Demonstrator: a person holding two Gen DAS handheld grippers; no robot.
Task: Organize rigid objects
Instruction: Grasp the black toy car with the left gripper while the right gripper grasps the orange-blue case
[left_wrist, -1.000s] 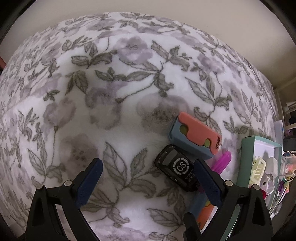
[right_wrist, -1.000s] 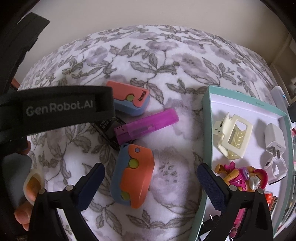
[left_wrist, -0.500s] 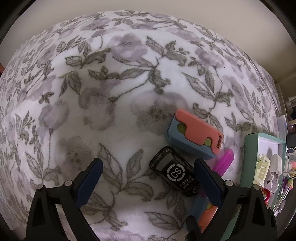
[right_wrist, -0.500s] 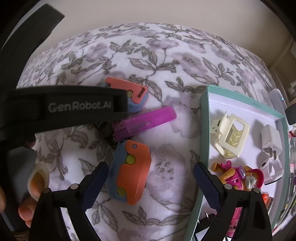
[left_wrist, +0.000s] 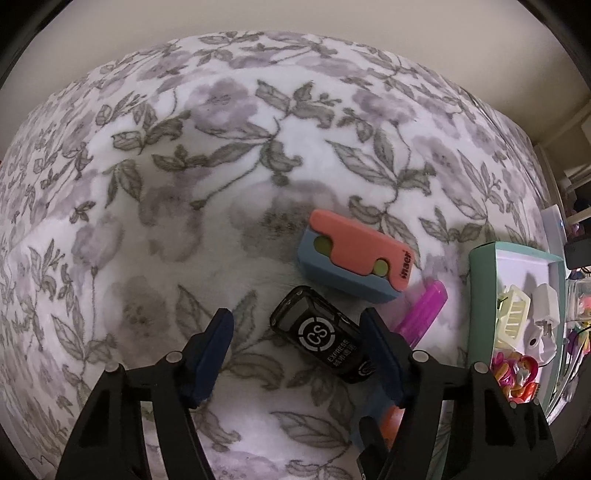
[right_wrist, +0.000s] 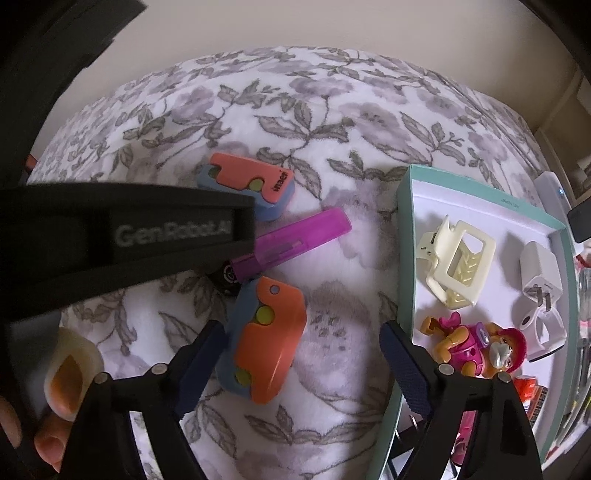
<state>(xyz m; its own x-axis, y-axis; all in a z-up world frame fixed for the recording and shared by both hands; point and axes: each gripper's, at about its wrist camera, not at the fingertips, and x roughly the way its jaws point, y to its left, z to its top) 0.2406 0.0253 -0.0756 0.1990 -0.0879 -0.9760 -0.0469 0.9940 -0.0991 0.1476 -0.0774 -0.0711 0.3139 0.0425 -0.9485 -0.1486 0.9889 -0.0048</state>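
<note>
A black case marked "CS EXPRESS" (left_wrist: 321, 336) lies on the floral blanket between the fingers of my left gripper (left_wrist: 299, 350). Its jaws are closing; the left pad is still apart from the case and the right pad is at its end. In the right wrist view an orange-and-blue cutter (right_wrist: 266, 339) lies between the fingers of my right gripper (right_wrist: 301, 354). Those jaws are closing too and neither pad presses on it. A second coral-and-blue cutter (left_wrist: 354, 258) and a purple tube (left_wrist: 421, 310) lie just beyond.
A teal-rimmed tray (right_wrist: 406, 221) on the right holds a cream hair clip (right_wrist: 458, 266), a white charger (right_wrist: 539, 273) and a pink toy figure (right_wrist: 476, 347). The left gripper's black housing (right_wrist: 129, 236) and a person's fingers (right_wrist: 62, 376) fill the left of the right wrist view.
The left jaws have narrowed clearly around the black case. The right jaws have narrowed slightly around the orange-and-blue cutter. The objects have not moved.
</note>
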